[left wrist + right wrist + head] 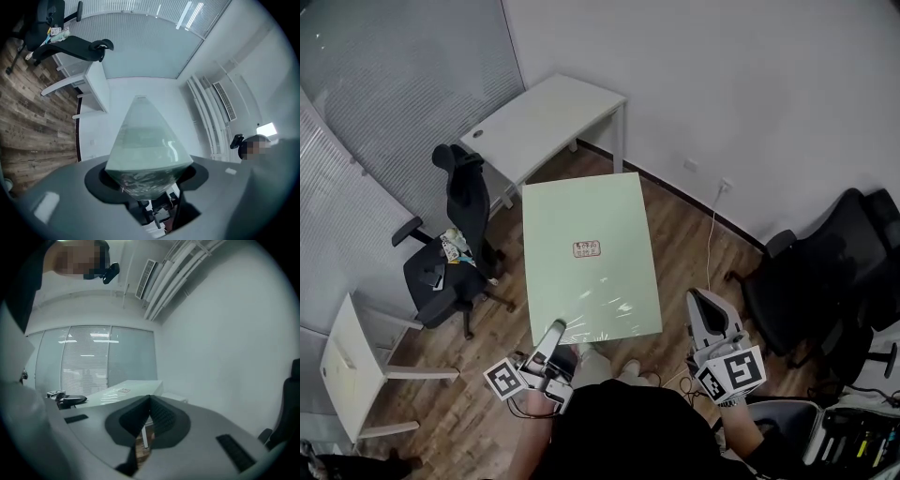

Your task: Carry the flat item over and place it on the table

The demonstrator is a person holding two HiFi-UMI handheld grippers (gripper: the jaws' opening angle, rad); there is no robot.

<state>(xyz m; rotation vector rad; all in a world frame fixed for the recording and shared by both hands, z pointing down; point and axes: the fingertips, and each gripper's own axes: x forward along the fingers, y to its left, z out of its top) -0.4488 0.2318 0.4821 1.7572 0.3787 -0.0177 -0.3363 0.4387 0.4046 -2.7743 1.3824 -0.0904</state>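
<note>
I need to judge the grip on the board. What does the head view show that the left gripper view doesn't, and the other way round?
Head view only: the pale green board in full outline with its small label, and the right gripper beside it, apart from it. Left gripper view only: the board's corner pinched between the fingers, plus white pipes overhead. Both: the board, the left gripper, the black chair and the wood floor.

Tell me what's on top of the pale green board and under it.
On the pale green board: one small label near its middle. Directly beneath is covered; wood floor shows around its edges.
</note>
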